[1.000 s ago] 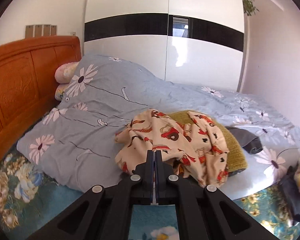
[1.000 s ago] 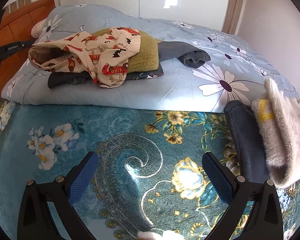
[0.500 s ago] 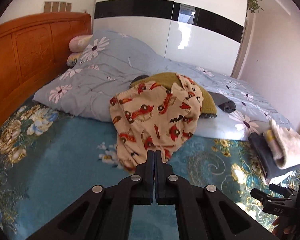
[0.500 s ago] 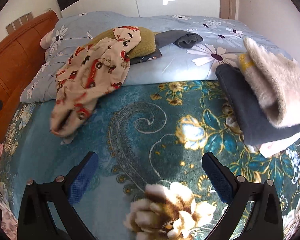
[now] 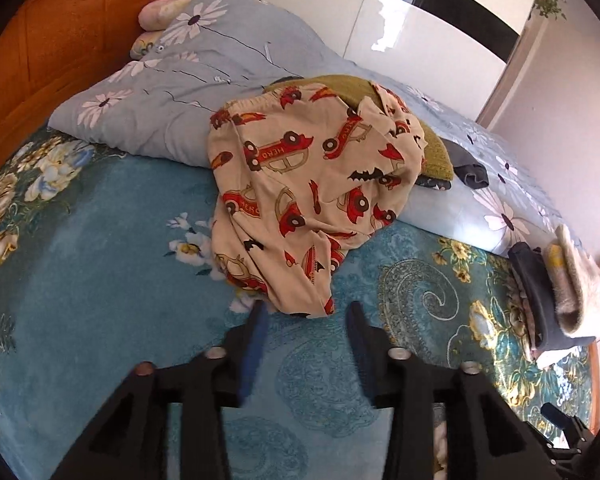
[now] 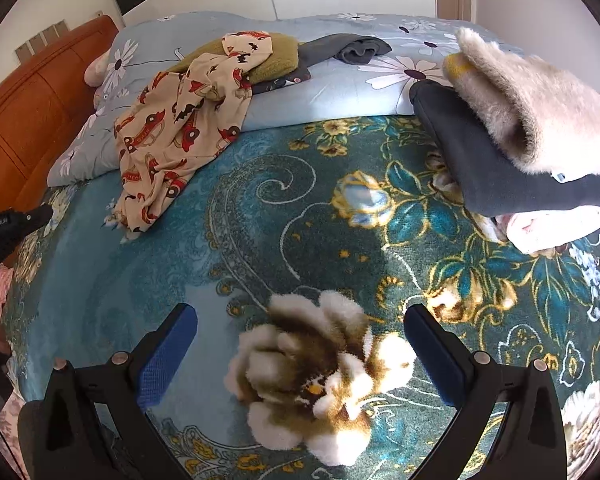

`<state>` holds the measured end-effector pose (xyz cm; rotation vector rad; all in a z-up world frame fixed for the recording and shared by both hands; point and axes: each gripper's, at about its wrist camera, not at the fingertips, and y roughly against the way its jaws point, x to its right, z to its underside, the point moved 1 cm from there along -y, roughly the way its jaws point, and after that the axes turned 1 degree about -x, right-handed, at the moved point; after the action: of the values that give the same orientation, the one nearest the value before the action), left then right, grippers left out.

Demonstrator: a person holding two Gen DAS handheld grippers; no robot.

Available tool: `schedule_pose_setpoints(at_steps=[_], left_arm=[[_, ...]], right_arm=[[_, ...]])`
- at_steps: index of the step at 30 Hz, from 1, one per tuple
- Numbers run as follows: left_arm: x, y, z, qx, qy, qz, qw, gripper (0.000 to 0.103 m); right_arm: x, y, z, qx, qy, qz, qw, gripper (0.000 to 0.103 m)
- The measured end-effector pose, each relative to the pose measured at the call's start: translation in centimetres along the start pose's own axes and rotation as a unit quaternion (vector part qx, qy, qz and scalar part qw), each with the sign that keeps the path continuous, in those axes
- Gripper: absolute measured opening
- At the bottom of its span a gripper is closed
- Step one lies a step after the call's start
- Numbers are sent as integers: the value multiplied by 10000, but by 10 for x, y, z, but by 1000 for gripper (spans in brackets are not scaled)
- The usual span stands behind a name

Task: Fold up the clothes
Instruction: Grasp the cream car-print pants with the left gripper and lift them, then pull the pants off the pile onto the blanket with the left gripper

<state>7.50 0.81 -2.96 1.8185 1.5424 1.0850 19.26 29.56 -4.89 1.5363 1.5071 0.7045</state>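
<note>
A cream garment with red cars (image 5: 300, 184) drapes from the grey-blue quilt down onto the teal floral blanket (image 5: 100, 280); it also shows in the right wrist view (image 6: 172, 136). Its lower hem lies just ahead of my left gripper (image 5: 306, 312), which is open and empty. My right gripper (image 6: 300, 332) is open and empty, low over the blanket, well to the right of the garment. An olive knit (image 6: 276, 58) and a dark grey garment (image 6: 352, 50) lie on the quilt behind.
A stack of folded clothes, fluffy cream on dark navy (image 6: 512, 132), sits at the right of the bed; it also shows in the left wrist view (image 5: 556, 304). An orange wooden headboard (image 5: 60, 40) stands at the left. The quilt (image 5: 172, 92) is piled at the back.
My left gripper, shut on the car-print garment, pulled it off the pile toward me and has now opened, leaving it draped on the blanket. My right gripper drew back.
</note>
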Motion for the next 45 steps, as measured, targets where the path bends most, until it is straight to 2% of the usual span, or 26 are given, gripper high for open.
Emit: schedule_pose_setpoints(at_steps=[4,9,15,16,17,19,24,28,31,35,40,45], left_arm=[[17,-47,-8,-411,-130,-24,9991,62],[22,-111,-5,-982,-115,-382,9944,62],[14,-144,-1,-1102,-11,-694,9915,59],[13,-145,-1,-1109,-25,-748,9910,48],[12,-147,-2,-1116,-38,-802,9905,29],[10,-146,-2,-1104,-48,-877,9900,14],[10,-122,2,-881,-119,-862,9923,9],[14,-87,13,-691,-217,-629,9954,8],[23,-52,16,-574,-476,-316,9967,8],[41,-10,19,-568,-856,216,9945,8],[70,39,27,-630,-1328,827,9857,8],[129,67,48,-1083,-1759,1473,9673,8]], right_arm=[[4,-10,0,-131,-36,42,9999,103],[1,-23,-2,-328,111,111,9993,103],[4,-35,0,-542,227,239,9980,103],[5,-37,1,-577,220,261,9977,103],[7,-39,1,-615,206,287,9975,103],[10,-42,2,-672,172,313,9971,103],[12,-44,2,-705,143,292,9970,103],[7,-39,1,-614,174,184,9978,103],[2,-34,2,-559,158,71,9983,103],[-1,-24,6,-472,121,-97,9988,103],[2,-10,10,-319,16,-226,9992,103],[15,2,17,-216,-210,-266,9992,103]])
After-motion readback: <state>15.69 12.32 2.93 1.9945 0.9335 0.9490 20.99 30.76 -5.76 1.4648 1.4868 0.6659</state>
